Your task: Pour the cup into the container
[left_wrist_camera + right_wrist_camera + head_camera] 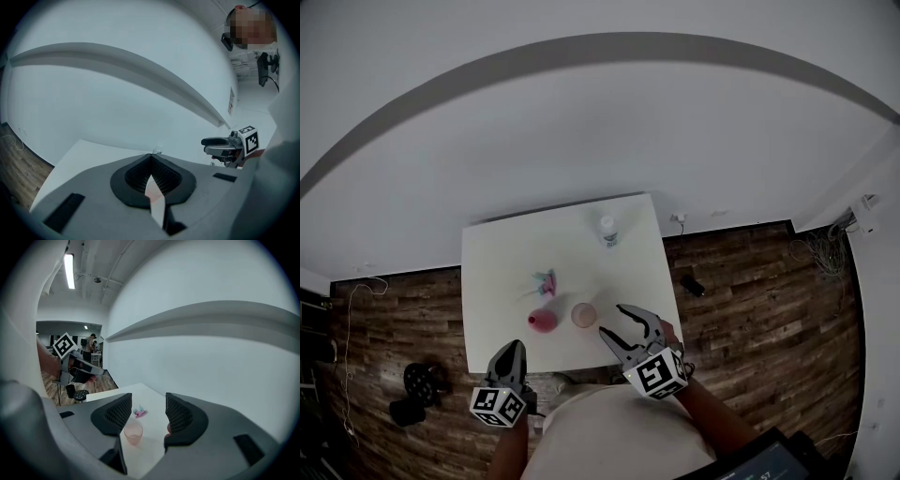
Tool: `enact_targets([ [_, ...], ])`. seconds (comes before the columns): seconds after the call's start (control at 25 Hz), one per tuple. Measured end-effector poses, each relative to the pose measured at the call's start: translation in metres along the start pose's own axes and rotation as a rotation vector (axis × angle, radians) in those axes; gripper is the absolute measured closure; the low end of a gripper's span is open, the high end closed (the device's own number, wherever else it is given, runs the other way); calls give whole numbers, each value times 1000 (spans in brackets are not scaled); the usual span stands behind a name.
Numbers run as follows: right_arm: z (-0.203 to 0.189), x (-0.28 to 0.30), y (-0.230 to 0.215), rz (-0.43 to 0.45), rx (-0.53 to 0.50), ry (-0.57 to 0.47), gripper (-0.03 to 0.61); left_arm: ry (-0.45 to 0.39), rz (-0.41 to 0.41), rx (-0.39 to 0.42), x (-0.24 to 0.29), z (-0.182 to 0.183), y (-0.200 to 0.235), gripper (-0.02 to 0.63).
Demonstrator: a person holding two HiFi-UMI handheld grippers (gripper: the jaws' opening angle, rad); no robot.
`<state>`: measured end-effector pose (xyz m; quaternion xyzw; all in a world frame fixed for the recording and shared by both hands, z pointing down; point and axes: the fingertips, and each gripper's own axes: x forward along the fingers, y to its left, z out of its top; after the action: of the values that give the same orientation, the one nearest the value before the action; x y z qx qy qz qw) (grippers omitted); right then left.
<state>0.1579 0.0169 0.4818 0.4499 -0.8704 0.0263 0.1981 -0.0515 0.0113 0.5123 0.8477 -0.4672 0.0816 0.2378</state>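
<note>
Head view: on the white table (487, 281), the translucent pink cup (584, 315) stands at 3 o'clock of the pink container (542, 322), near it. The right gripper (613, 320) is at 4 o'clock of the cup, near the table's front edge.

Left gripper view: the left gripper (151, 157) is closed on nothing.

Right gripper view: the jaws stand partly apart and grip nothing. The cup shows between them at 6 o'clock, clear of both pads.

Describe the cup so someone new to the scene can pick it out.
On the white table, look along the edge nearest the person, just ahead of the open jaws of the right gripper. The cup is the pale, see-through pink tumbler there. The opaque pink object to its left is darker and solid-coloured.
</note>
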Motion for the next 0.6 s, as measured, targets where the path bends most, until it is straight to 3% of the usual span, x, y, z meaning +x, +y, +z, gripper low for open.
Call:
enact_targets([
  [0.6, -9, 1, -3, -3, 0, -3, 350, 15, 7, 3, -1, -10, -3, 604],
])
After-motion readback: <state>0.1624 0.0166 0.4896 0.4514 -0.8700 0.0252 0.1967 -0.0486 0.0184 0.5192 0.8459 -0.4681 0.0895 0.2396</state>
